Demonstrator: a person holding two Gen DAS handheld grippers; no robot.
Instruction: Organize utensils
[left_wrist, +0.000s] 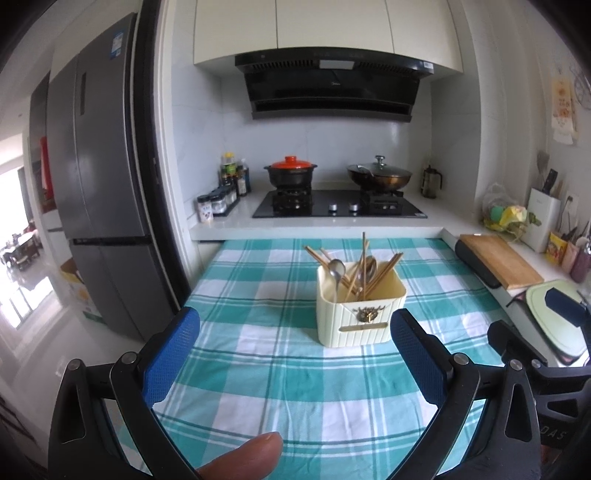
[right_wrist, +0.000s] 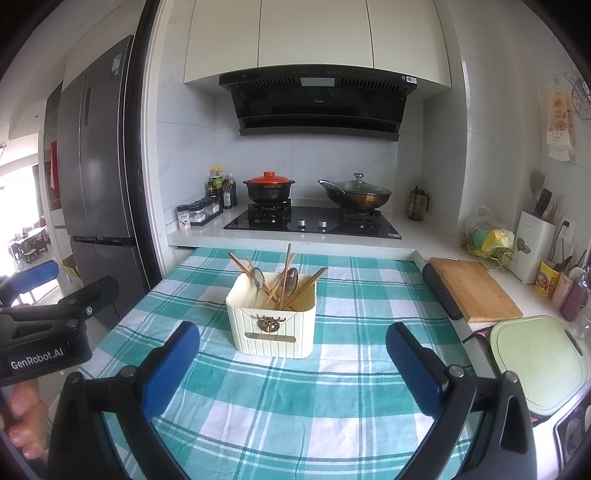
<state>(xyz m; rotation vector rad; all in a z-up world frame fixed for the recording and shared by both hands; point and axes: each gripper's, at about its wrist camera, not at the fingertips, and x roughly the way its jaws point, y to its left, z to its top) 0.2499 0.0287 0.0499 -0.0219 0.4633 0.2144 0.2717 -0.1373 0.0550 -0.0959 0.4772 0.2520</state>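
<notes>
A cream ribbed box (left_wrist: 360, 319) stands on the green checked tablecloth (left_wrist: 280, 373). It holds several wooden chopsticks (left_wrist: 364, 264) and metal spoons (left_wrist: 336, 271), all standing mixed together. The box also shows in the right wrist view (right_wrist: 273, 328), with chopsticks (right_wrist: 284, 280) and spoons (right_wrist: 258, 278). My left gripper (left_wrist: 295, 350) is open and empty, above the cloth in front of the box. My right gripper (right_wrist: 293, 354) is open and empty, also in front of the box. The left gripper shows at the left edge of the right wrist view (right_wrist: 55, 314).
A counter behind the table carries a gas hob (right_wrist: 314, 221), an orange-lidded pot (right_wrist: 269, 186), a wok (right_wrist: 354, 194) and spice jars (right_wrist: 195, 214). A wooden cutting board (right_wrist: 476, 291) and a pale green board (right_wrist: 539, 362) lie to the right. A grey fridge (left_wrist: 107, 184) stands at left.
</notes>
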